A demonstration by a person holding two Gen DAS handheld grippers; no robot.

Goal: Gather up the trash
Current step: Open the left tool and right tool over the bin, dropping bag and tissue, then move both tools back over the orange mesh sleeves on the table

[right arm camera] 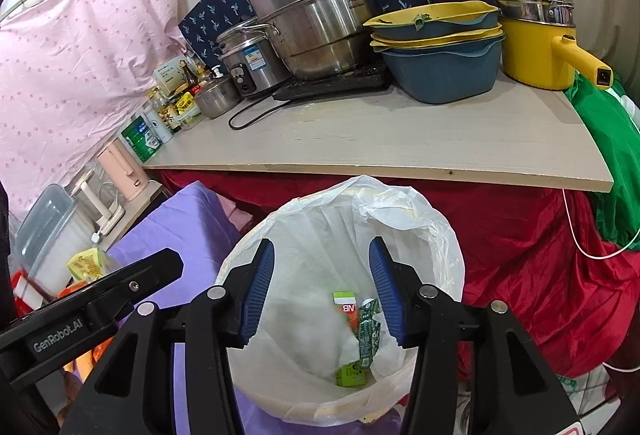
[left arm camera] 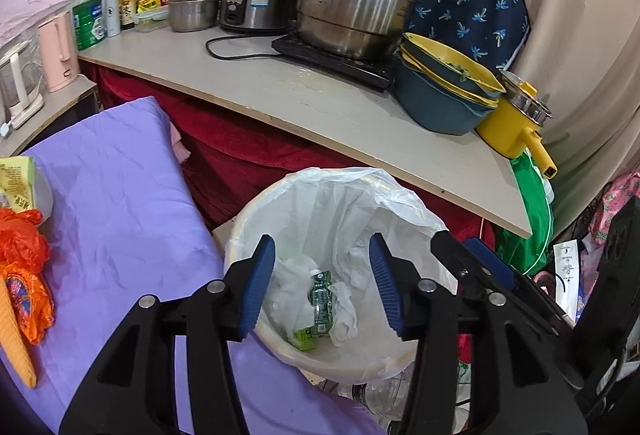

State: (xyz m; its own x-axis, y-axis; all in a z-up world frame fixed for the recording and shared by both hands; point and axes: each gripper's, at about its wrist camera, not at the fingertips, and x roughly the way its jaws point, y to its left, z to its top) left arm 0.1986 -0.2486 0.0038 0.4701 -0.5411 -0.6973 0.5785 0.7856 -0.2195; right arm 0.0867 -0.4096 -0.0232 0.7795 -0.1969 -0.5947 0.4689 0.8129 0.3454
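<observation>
A round trash bin (left arm camera: 340, 187) (right arm camera: 400, 203) with a white plastic liner stands below the counter edge. Inside lie a green wrapper (left arm camera: 320, 299) (right arm camera: 366, 331), a small green carton (left arm camera: 306, 339) (right arm camera: 350, 373) and crumpled white tissue (left arm camera: 344, 311). My left gripper (left arm camera: 322, 263) hangs open over the bin with nothing between its blue pads. My right gripper (right arm camera: 321, 263) is open over the same bin, also empty. On the purple cloth (left arm camera: 120, 195) to the left rest an orange plastic bag (left arm camera: 24, 247) and a yellow-green carton (left arm camera: 16, 179) (right arm camera: 86, 265).
The wooden counter (left arm camera: 320, 107) (right arm camera: 400, 139) behind the bin carries steel pots, stacked blue-and-yellow bowls (left arm camera: 444, 91) and a yellow pot (right arm camera: 536, 47). Red cloth (right arm camera: 540, 255) hangs under it. A clear plastic bottle (left arm camera: 380, 395) lies on the floor by the bin. A green bag (right arm camera: 612, 163) hangs at the right.
</observation>
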